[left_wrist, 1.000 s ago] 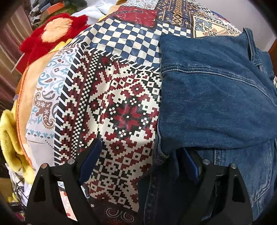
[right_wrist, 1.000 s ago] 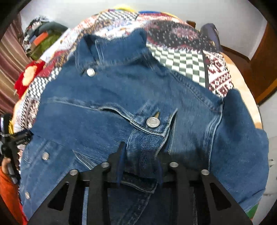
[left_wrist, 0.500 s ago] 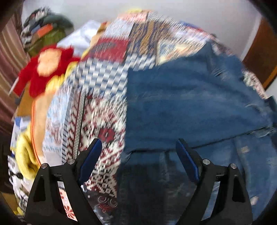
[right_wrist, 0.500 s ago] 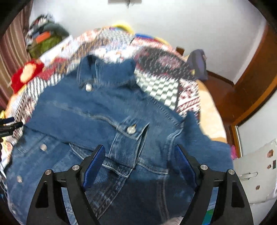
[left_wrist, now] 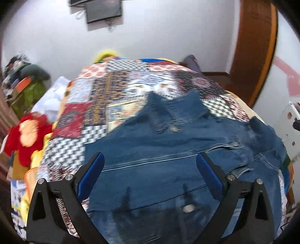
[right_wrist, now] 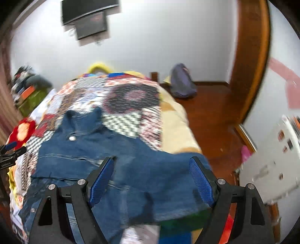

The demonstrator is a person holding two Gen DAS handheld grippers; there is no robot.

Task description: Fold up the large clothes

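A blue denim jacket [left_wrist: 168, 140] lies spread on a patchwork quilt [left_wrist: 105, 105] that covers the bed, with its collar toward the far wall. My left gripper [left_wrist: 150, 157] hangs above the jacket's near left part. Its jaws are opening wide and nothing is between them. In the right wrist view the jacket [right_wrist: 93, 146] reaches the bed's right edge, where a sleeve drapes over. My right gripper [right_wrist: 151, 161] hovers open above that sleeve side, and its blue pads [right_wrist: 102, 174] touch nothing. Both views are blurred by motion.
A red and yellow plush toy [left_wrist: 24, 137] and a green pile [left_wrist: 28, 90] sit left of the bed. To the right lie wooden floor [right_wrist: 211, 116], a purple bag [right_wrist: 181, 84], a brown door frame [right_wrist: 251, 56] and a white cabinet [right_wrist: 271, 169]. A dark screen [right_wrist: 88, 16] hangs on the wall.
Both grippers rose and drew back from the jacket, so the wall came into view. The right gripper let go of the jacket's pocket flap and opened. The left jaws spread wider.
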